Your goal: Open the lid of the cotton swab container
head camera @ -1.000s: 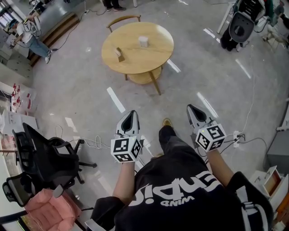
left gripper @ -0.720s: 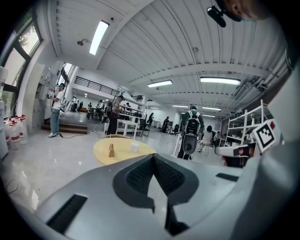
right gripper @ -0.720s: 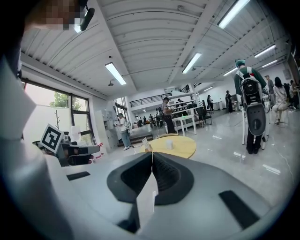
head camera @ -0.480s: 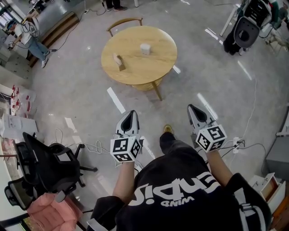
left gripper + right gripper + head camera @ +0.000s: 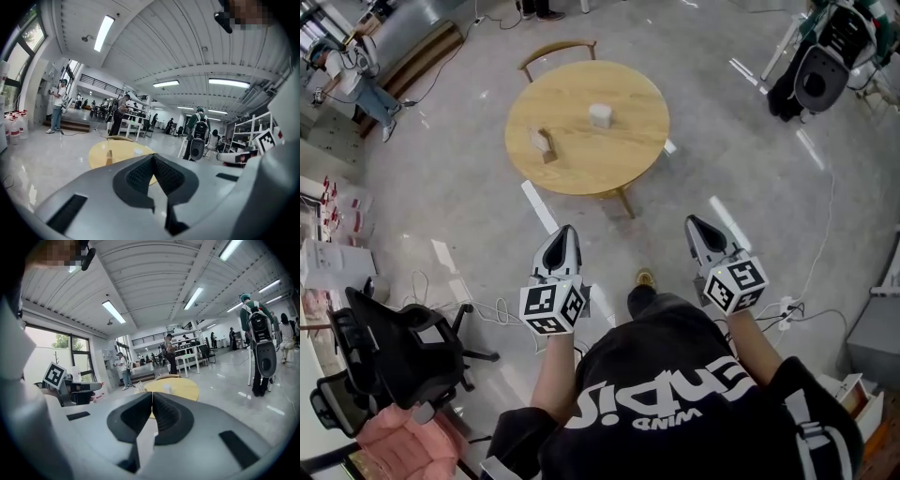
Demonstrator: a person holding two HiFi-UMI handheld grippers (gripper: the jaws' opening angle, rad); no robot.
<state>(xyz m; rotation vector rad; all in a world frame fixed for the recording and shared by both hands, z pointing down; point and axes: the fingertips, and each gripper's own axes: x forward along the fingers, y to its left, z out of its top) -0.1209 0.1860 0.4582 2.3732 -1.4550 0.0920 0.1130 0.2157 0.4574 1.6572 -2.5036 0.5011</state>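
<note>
Lower frame: left claw (image 5: 565,230), right claw (image 5: 693,222) pressed together, empty. Upper centre: cotton swab container (image 5: 600,114) on round counter (image 5: 614,164), well apart. Best: close in, spread claws before reaching it.

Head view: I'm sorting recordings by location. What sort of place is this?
Probably a large open lab or workshop hall, not a home: a polished grey floor with loose cables, strip lights under a ribbed ceiling, and several people working among shelving beyond the round wooden table.
</note>
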